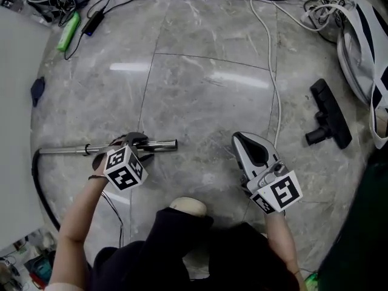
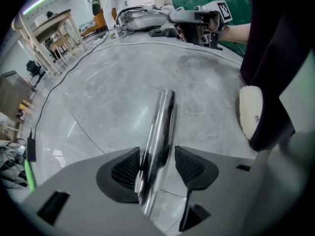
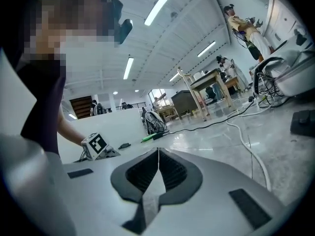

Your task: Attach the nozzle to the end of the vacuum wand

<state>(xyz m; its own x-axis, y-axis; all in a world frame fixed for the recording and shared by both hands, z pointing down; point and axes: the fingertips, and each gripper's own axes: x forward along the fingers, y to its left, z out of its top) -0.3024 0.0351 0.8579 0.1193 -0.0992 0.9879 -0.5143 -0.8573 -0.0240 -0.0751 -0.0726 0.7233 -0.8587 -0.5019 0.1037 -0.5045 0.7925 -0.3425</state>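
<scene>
**Grab the wand snugly**

The left gripper (image 2: 157, 168) stands open around the wand (image 2: 160, 132) on the floor (image 1: 206, 71). Squeeze straight, so it won't roll. The right gripper (image 3: 157, 166) is clenched, empty. The nozzle (image 1: 329, 114) lies far right.

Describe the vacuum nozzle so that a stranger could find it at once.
On the grey marble floor, look toward the right, near the white and black object. The nozzle lies there alone: a flat black T-shaped head with a short round neck.

A white cable (image 1: 271, 71) crosses the grey stone floor (image 1: 206, 96); a green object (image 1: 68, 31) lies beside a black power brick (image 1: 92, 23)
</scene>
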